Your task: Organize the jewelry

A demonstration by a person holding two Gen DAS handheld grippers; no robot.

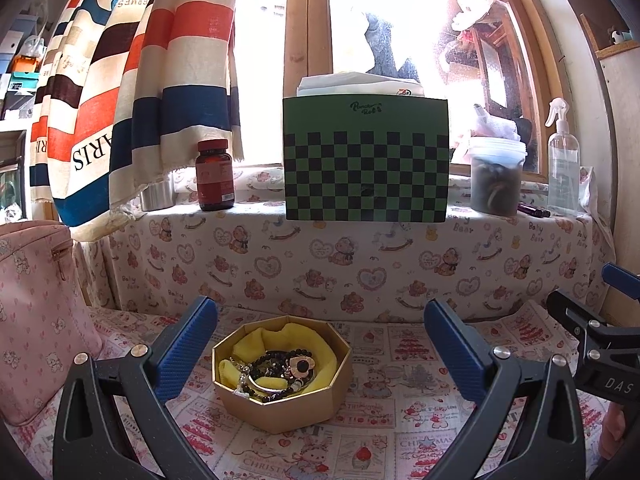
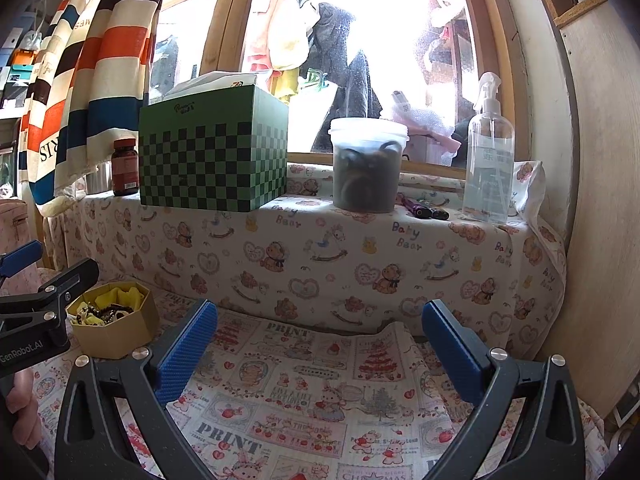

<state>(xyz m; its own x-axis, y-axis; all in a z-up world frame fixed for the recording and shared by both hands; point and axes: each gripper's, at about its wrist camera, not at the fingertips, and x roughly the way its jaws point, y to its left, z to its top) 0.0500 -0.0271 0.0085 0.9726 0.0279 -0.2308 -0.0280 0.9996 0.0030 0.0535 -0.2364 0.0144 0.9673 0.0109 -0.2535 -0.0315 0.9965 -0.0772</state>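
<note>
Printed cloth (image 2: 304, 384) covers the table in front of you, running up over a sill under a bright window where a green checked box (image 1: 365, 160), a brown bottle (image 1: 215, 176), a tub (image 1: 496, 176) and a spray bottle (image 1: 563, 160) stand.

Your left gripper (image 1: 320, 356) hangs with its jaws spread wide and nothing between them, pointed at the gold box (image 1: 280, 404). That box sits lidless on the cloth, lined with yellow cloth (image 1: 260, 340), and the jewelry (image 1: 276, 368) lies inside it: dark beaded strands, a silvery piece and a round pendant, heaped together rather than laid apart.

Your right gripper (image 2: 320, 352) is also spread wide and holds nothing, over bare cloth, with the gold box off to its left.

No loose pieces show on the cloth in either view, so everything visible is already in the box. That fits a job nearly finished with all pieces gathered, or a tangle waiting to be sorted out; these views cannot settle which.
</note>
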